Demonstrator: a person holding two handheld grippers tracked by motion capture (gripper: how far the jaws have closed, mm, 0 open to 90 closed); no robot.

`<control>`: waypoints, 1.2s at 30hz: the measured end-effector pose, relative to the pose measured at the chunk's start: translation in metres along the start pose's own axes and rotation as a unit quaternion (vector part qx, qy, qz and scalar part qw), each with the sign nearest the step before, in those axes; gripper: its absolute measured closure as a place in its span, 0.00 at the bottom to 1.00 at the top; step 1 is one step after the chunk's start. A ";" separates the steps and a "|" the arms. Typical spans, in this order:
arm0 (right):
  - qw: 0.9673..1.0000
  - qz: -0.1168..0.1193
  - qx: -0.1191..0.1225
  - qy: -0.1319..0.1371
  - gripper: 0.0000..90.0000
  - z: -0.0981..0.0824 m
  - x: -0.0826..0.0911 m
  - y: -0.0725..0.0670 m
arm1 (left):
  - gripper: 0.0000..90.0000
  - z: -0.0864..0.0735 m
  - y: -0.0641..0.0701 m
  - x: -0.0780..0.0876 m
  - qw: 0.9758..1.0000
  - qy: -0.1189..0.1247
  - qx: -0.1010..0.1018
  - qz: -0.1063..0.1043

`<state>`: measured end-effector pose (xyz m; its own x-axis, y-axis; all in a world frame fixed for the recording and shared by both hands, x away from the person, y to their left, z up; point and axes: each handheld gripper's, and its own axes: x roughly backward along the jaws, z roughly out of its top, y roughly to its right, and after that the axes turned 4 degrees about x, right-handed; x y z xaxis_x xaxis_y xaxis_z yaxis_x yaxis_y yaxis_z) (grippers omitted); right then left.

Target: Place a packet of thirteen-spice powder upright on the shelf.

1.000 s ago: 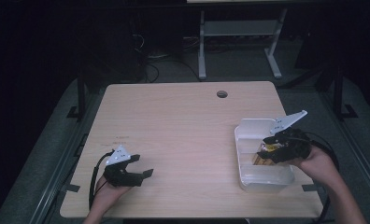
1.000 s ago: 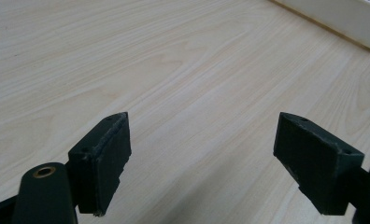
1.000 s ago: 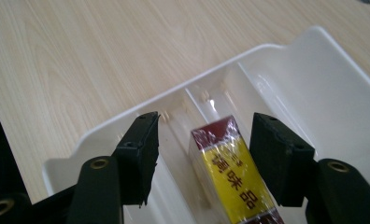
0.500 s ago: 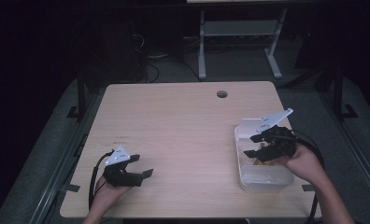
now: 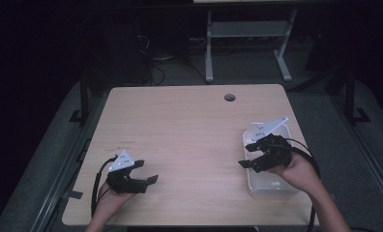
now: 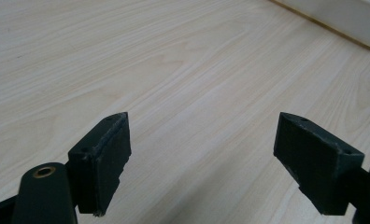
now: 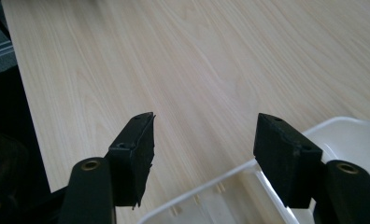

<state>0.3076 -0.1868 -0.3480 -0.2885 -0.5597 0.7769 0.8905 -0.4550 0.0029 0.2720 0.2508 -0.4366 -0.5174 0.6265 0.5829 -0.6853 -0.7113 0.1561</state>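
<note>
A: On the counter (image 5: 194, 135), at its right edge, your right gripper (image 5: 251, 155) is hanging over the near-left corner of the white bin (image 5: 272, 186). Its fingers (image 7: 136, 154) are standing apart with nothing between them, and they have just been opening.

B: Where is the bin sitting, exactly?

A: It is sitting at the counter's right side, well apart from your left hand (image 5: 113, 199). In the right gripper view, the bin's rim (image 7: 206, 193) is running below and between the two fingers, with the right one over the inside of the bin and the left one over bare wood. I cannot tell whether the bin is holding anything; the part showing under your hand is looking pale and bare.

B: And the left gripper?

A: Your left gripper (image 5: 148, 173) is lying low at the counter's near-left corner, pointing toward the right. Its fingers (image 6: 103, 158) are standing wide, gripping nothing, with plain wood grain showing between them. In the left gripper view the bin's white wall (image 6: 342, 18) is showing far off at the top right.

B: Are the two grippers close?

A: No, they are well apart, with a broad stretch of bare counter between them. Your right hand (image 5: 298, 169) is coming in over the bin's near end, and its cable (image 5: 311, 157) is looping around the wrist.

B: Anything else on the counter?

A: A small round hole (image 5: 229, 97) is showing near the far edge.
</note>
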 end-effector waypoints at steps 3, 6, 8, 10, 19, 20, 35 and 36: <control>1.000 0.007 0.000 0.005 0.41 0.003 -0.005 -0.004 | 0.21 0.000 0.000 0.000 1.000 0.000 0.000 0.000; 1.000 0.013 -0.001 0.008 0.41 0.006 -0.010 -0.009 | 0.21 0.000 0.000 0.000 1.000 -0.001 -0.001 0.001; 1.000 0.017 0.003 0.012 0.40 0.009 -0.014 -0.013 | 0.21 0.000 0.000 0.000 1.000 -0.001 -0.001 0.000; 1.000 0.024 0.004 0.014 0.40 0.011 -0.017 -0.017 | 0.21 0.000 0.000 0.001 1.000 0.001 0.000 0.001; 0.999 0.040 0.004 0.019 0.40 0.018 -0.030 -0.027 | 0.21 0.000 -0.001 0.001 1.000 -0.001 -0.002 0.002; 0.999 0.041 0.007 0.019 0.39 0.018 -0.032 -0.028 | 0.21 0.000 -0.001 0.001 1.000 0.000 -0.001 0.002; 0.997 0.071 0.012 0.036 0.39 0.030 -0.056 -0.044 | 0.21 0.000 -0.001 0.002 1.000 0.000 -0.004 0.004; 0.997 0.073 0.010 0.037 0.38 0.031 -0.057 -0.045 | 0.21 0.000 -0.001 0.002 1.000 0.000 -0.004 0.005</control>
<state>0.2951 -0.1134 -0.3731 -0.1791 -0.6695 0.7209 0.9319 -0.3503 -0.0938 0.2716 0.2527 -0.4357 -0.5239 0.6195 0.5846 -0.6840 -0.7150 0.1448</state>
